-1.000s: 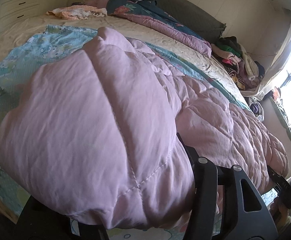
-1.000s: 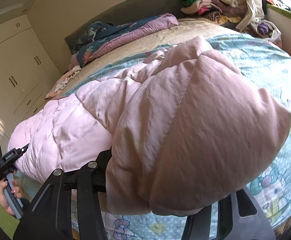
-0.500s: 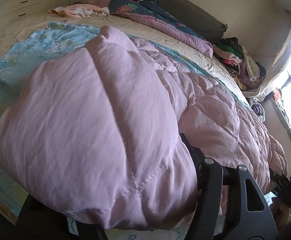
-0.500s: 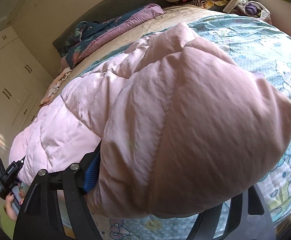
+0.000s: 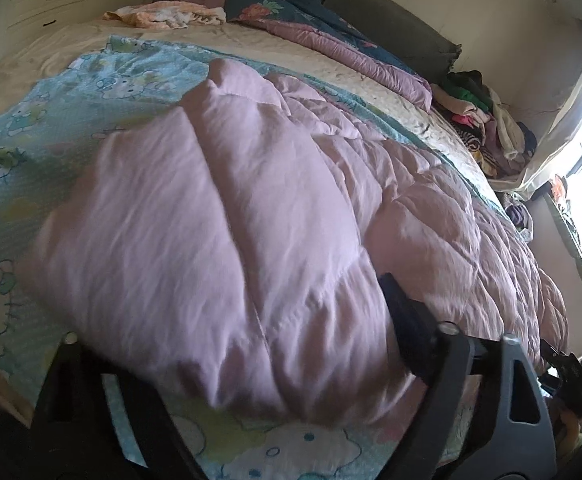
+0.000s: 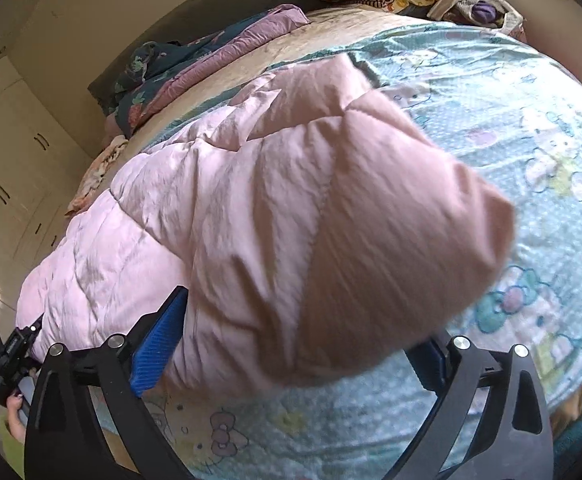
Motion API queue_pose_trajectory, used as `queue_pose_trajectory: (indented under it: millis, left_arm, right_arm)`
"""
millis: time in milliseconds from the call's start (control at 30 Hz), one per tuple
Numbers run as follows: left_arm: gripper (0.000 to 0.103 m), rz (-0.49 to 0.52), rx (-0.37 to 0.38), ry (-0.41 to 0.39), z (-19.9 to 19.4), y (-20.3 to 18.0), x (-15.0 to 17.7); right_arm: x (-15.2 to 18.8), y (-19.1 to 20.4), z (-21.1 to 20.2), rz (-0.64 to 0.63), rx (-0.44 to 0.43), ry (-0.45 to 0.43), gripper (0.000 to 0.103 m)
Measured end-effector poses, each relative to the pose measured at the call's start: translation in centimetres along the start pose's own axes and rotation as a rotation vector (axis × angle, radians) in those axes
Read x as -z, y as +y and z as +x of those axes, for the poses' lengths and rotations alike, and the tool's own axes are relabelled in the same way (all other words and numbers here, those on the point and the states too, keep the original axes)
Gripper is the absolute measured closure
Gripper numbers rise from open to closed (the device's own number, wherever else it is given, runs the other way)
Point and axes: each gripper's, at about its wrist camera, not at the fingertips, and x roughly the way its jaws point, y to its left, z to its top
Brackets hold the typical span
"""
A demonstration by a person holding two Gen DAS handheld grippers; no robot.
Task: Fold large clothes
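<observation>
1. Bed: wide mattress under a pale blue cartoon-print sheet [image 5: 91, 92], filling both views. I judge it serves as the folding surface, flat and roomy enough for bulky garments.
2. Task item: puffy pink quilted down coat [image 5: 219, 216], centre of the left wrist view and centre-left of the right wrist view [image 6: 291, 216]. It lies lengthwise across the sheet, both ends doubled over onto the body, presumably so the bulk shortens into a compact packet.
3. Dark floral quilt with mauve lining [image 5: 331, 36], upper centre, against the headboard and well apart from the coat.
4. Heap of mixed clothes [image 5: 479, 120], upper right; in my judgement waiting its turn.
5. My right gripper [image 6: 291, 352], bottom of its view: jaws have just been opening and stand wide. The folded end lies between them; the blue left pad [image 6: 159, 344] sits beside the fabric, not pressing. Nothing held.
6. My left gripper [image 5: 231, 364], bottom of its view: jaws likewise just been opening, spread wide around the other folded end, released.
</observation>
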Motion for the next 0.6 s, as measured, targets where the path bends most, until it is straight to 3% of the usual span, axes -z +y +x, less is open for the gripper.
queue_pose_trajectory:
  millis: [67, 433, 600]
  left_arm:
    - [0.009, 0.001, 0.004, 0.001, -0.6, 0.0, 0.1]
    - [0.009, 0.029, -0.015, -0.025, -4.9, -0.6, 0.7]
    - [0.009, 0.075, -0.038, -0.099, -8.0, -1.4, 0.8]
  right_arm:
    - [0.2, 0.2, -0.8, -0.015, 0.018, -0.008, 0.005]
    - [1.5, 1.7, -7.0, -0.11, 0.09, -0.121, 0.004]
    - [2.0, 3.2, -9.9, -0.167, 0.089, -0.174, 0.004]
